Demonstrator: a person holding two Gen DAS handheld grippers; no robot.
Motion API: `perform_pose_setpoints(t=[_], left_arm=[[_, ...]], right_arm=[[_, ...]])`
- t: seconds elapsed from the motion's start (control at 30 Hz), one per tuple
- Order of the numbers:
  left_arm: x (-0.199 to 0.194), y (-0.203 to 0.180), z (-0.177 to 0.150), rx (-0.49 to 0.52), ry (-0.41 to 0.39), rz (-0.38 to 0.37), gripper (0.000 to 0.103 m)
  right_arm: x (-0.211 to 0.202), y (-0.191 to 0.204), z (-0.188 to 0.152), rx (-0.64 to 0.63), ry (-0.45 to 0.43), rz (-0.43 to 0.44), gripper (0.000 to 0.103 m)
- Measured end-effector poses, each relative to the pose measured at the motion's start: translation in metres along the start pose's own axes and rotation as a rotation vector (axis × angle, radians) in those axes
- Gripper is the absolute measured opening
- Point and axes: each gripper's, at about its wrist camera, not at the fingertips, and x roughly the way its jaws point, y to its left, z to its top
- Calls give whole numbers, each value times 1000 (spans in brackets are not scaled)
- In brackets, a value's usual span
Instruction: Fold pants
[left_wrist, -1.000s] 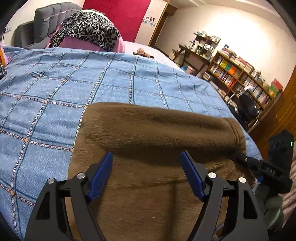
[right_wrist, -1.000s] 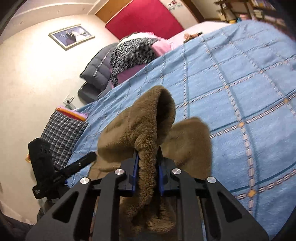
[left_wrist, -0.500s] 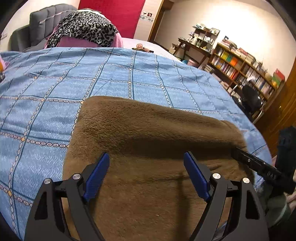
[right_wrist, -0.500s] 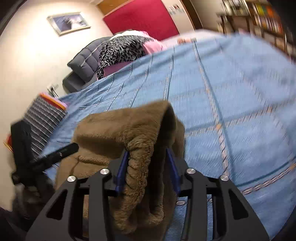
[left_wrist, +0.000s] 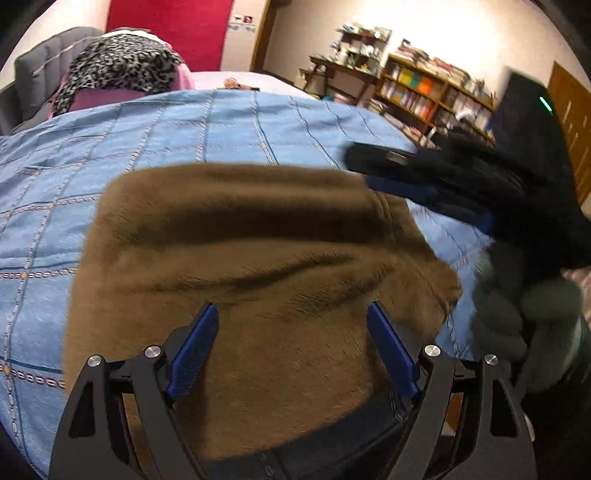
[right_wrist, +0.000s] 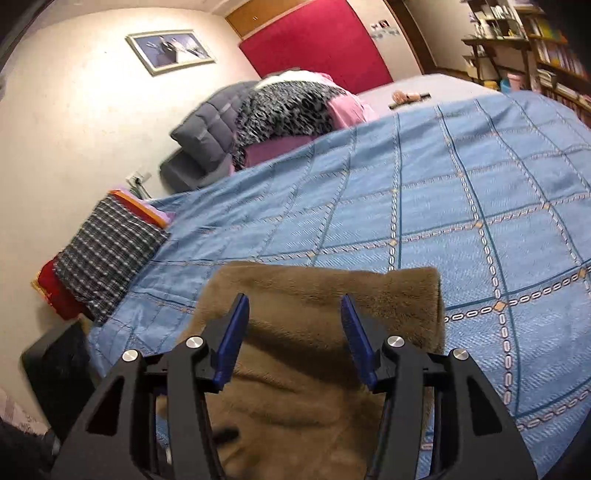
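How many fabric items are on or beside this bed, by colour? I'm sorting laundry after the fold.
Brown: 1, fleece pants
Blue: 1, checked bedspread
Leopard print: 1, blanket
Pink: 1, bedding
Grey: 1, quilted cushion
Black-and-white plaid: 1, folded cloth
Total: 6

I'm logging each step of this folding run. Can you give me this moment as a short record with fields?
garment: brown fleece pants, folded, lying on the bed
surface: blue checked bedspread
left gripper: open, over the pants, nothing between its pads
right gripper: jaws just opened, pads clear of the fleece
nearby: leopard-print blanket on a pile at the far end; checked cloth stack at the wall
stage: fold laid down, grip released
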Motion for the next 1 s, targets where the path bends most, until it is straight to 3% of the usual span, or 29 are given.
perform_pose_setpoints(t=[0.07,0.13,0.47,0.67,1.0], left_arm=[[7,-4,-3,23,1,18,83],[10,-6,-4,37,0,19,83],[11,-8,-11,77,-8,-4,83],[28,-14,-36,192,-52,36,84],[7,-5,-24,106,-83,6,85]], right_arm=[[12,-7,-6,-23,9,-104,53],[23,-22,-17,-15,27,-136,53],[34,-45,-41,-58,-33,-126,50],[35,-46,-45,-55,-46,-110,49],[26,-47,-47,-26,-59,-55,51]])
